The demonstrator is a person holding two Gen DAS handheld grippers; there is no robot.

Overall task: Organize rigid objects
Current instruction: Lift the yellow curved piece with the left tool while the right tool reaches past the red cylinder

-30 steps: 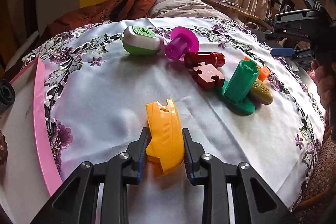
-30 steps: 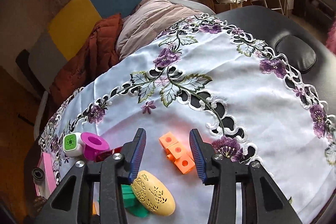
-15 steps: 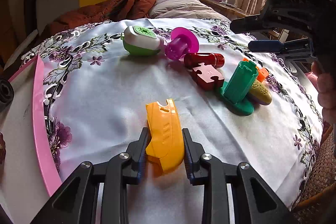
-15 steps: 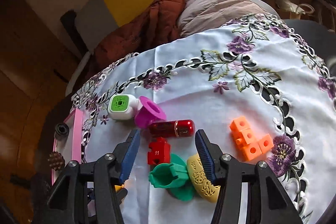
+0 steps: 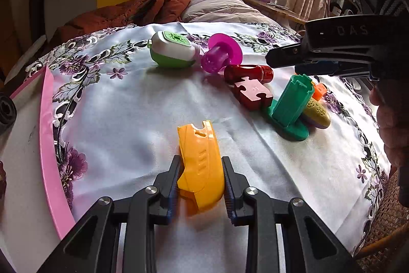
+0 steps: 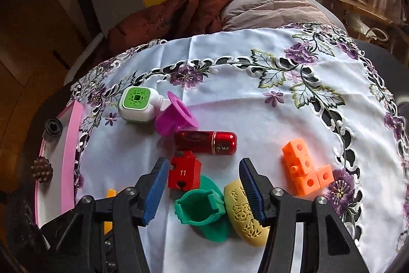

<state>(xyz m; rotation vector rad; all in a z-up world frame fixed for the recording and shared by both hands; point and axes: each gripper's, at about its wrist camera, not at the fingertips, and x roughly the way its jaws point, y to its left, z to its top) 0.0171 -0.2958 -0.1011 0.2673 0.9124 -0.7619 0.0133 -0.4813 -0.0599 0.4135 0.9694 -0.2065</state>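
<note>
My left gripper [image 5: 200, 172] is shut on a yellow plastic piece [image 5: 200, 157] that rests on the white embroidered cloth [image 5: 122, 114]. My right gripper [image 6: 202, 181] is open and hovers above a green tube on a round base [image 6: 202, 209], a red puzzle block [image 6: 184, 172] and a yellow perforated oval [image 6: 244, 215]. It shows in the left wrist view [image 5: 288, 60] too. Beyond lie a red capsule [image 6: 207, 142], a magenta funnel piece [image 6: 175, 119], a white and green cube [image 6: 136, 102] and orange linked cubes [image 6: 305, 172].
A pink-rimmed white tray [image 6: 70, 145] stands at the left edge, holding a black ring [image 6: 52, 128] and a brown bumpy ball [image 6: 42, 169]. A brown jacket [image 6: 179, 9] and a pillow [image 6: 268, 7] lie beyond the cloth. The cloth's edge drops off at the right.
My right gripper has swung left, from over the orange cubes to above the green tube and red block. My left gripper stays shut on the yellow piece.
</note>
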